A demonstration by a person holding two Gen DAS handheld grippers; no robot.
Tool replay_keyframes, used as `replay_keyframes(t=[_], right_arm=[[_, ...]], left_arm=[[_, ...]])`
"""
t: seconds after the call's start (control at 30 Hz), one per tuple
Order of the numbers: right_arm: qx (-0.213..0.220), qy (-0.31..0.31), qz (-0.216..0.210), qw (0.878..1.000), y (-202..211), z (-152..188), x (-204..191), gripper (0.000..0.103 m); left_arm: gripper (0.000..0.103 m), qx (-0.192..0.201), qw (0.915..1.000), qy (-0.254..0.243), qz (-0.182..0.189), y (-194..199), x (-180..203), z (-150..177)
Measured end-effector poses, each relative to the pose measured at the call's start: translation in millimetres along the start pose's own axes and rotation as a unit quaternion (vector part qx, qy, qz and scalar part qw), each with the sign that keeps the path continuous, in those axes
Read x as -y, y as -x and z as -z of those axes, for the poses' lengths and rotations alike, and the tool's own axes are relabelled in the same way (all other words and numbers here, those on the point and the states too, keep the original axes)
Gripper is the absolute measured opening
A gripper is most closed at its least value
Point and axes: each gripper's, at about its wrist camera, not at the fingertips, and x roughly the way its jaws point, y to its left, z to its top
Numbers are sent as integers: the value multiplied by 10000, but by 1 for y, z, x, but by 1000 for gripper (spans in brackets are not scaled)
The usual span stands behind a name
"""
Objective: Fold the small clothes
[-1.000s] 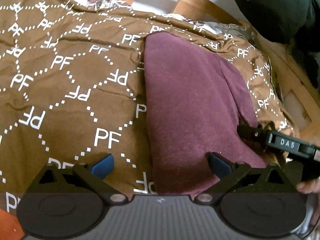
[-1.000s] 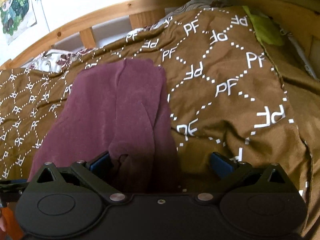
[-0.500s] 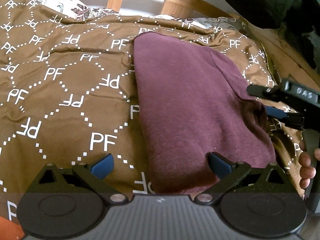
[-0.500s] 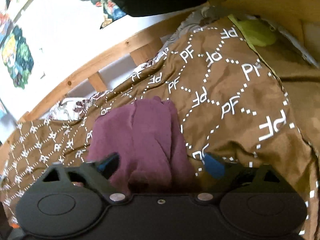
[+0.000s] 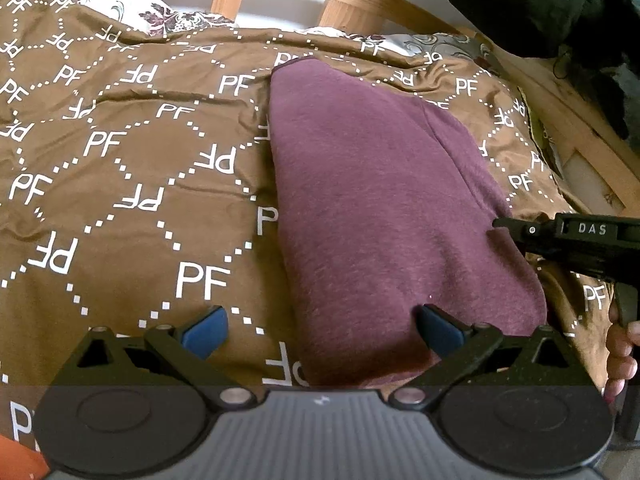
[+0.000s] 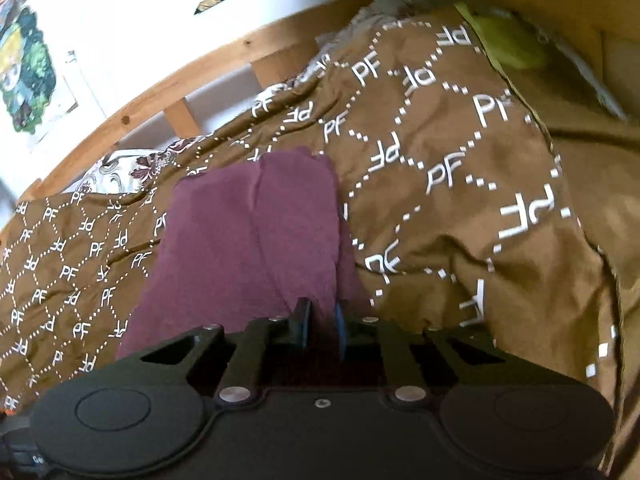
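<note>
A maroon garment [image 5: 380, 200] lies folded lengthwise on the brown "PF" blanket [image 5: 120, 184]. My left gripper [image 5: 320, 328] hovers open over its near-left corner, one blue pad [image 5: 436, 332] above the cloth and the other above the blanket. The right gripper [image 5: 520, 236] reaches in at the garment's near-right edge. In the right wrist view my right gripper [image 6: 320, 322] has its jaws closing, nearly together, with a fold of the maroon garment [image 6: 248, 240] pinched between the pads. A person's fingers [image 5: 620, 356] show beside it.
A wooden bed rail [image 5: 360, 4] runs along the far side, with a patterned pillow [image 5: 160, 20] under it. Dark clothing [image 5: 540, 0] hangs at the upper right. A yellow-green cloth [image 6: 512, 44] lies at the blanket's far right corner.
My right gripper's jaws have gone from wide apart to nearly together on the garment's edge, and that wrist rolled. The left gripper stayed open in place.
</note>
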Motion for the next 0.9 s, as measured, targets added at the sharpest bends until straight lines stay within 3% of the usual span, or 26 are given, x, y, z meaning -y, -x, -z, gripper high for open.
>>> replay_keyframes(t=[0.07,0.3,0.4,0.47,0.67,0.9], right_arm=[[59,-155,-96,9998,1,0,4,20],[394,-1041,-442,9928,8,-5,29,70],[487,-1098,-624,9908,3,-10,30,84],[461,-1060,-645,9912,-5,-12,27,87],[-27,-985,-529,9937,-36,-10,21,84],[-34,-681,-478,9965,-36,-5,12,52]], left_arm=[[102,-2,10000,21,7,0,0,0],[102,4,10000,1,0,0,0,0],[102,9,10000,18,10,0,0,1],[102,12,10000,29,17,0,0,1],[102,23,10000,76,55,0,-2,2],[103,29,9999,93,54,-1,-3,3]])
